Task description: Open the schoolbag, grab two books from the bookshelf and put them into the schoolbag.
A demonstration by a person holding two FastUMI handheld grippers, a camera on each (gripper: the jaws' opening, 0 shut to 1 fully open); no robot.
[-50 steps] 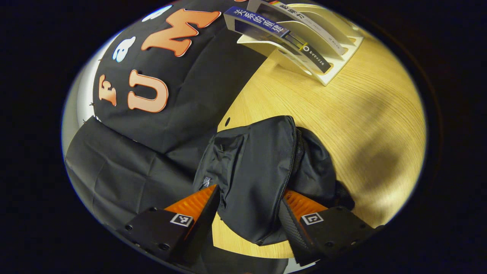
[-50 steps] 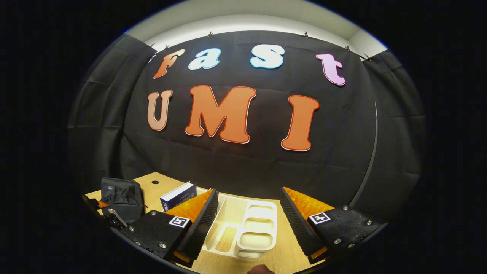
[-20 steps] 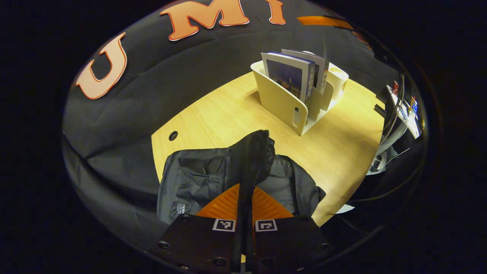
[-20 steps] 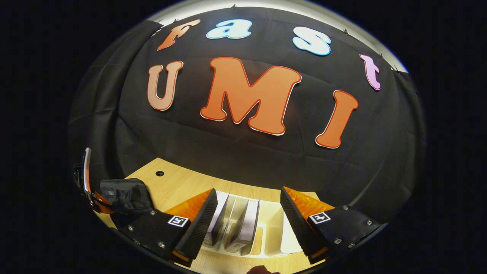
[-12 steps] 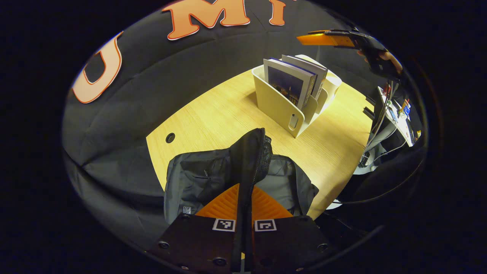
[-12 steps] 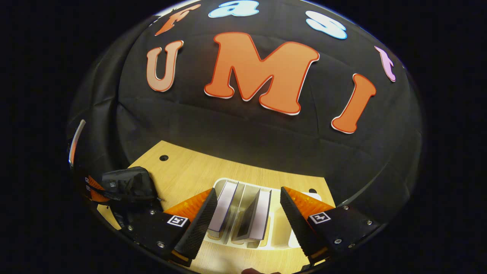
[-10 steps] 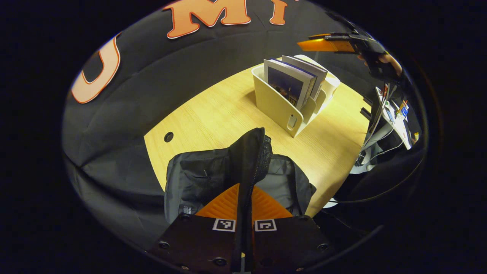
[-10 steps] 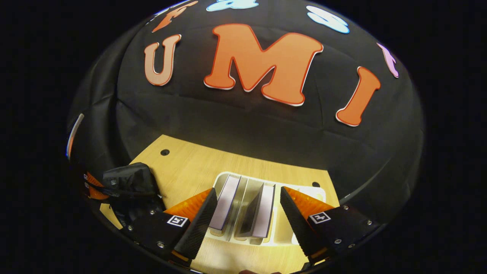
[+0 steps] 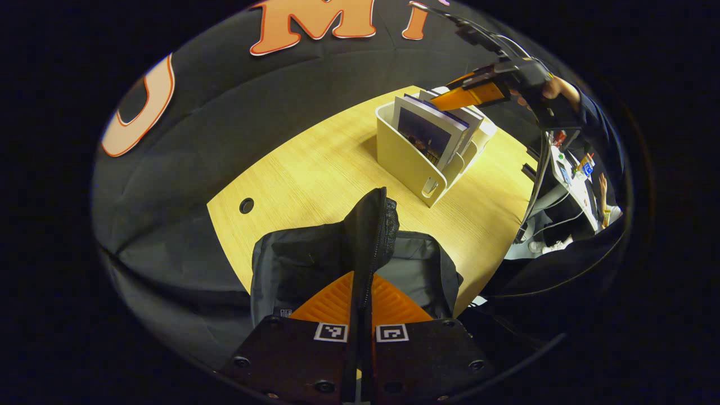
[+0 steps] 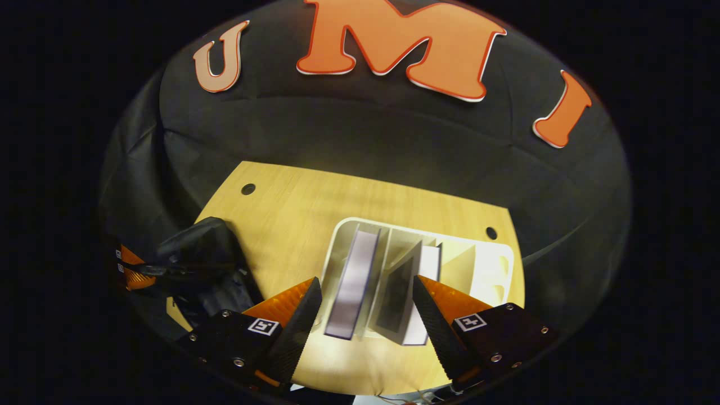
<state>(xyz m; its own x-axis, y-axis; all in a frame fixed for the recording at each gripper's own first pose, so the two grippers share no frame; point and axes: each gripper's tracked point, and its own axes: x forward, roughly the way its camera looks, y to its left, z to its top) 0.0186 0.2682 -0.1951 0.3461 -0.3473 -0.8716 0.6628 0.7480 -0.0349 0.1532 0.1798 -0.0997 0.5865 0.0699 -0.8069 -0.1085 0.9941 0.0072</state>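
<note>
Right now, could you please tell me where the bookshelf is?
The white bookshelf stands on the wooden table directly below the open right gripper; in the left gripper view it sits beyond the schoolbag.

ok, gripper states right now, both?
Left gripper: shut on the bag flap's zipper edge.
Right gripper: open, above the two books in the rack.

The schoolbag (image 9: 292,264) is matt black woven cloth with a soft sheen, its raised flap edged by a toothed zipper (image 9: 376,247) and backed with mesh. The counter (image 9: 315,174) is pale wood with fine straight grain and a smooth, satin finish. The bookshelf (image 9: 410,163) looks like smooth cream plastic. The books (image 10: 353,284) have glossy paper covers. The left claw (image 9: 361,306) has ribbed finger faces.
</note>
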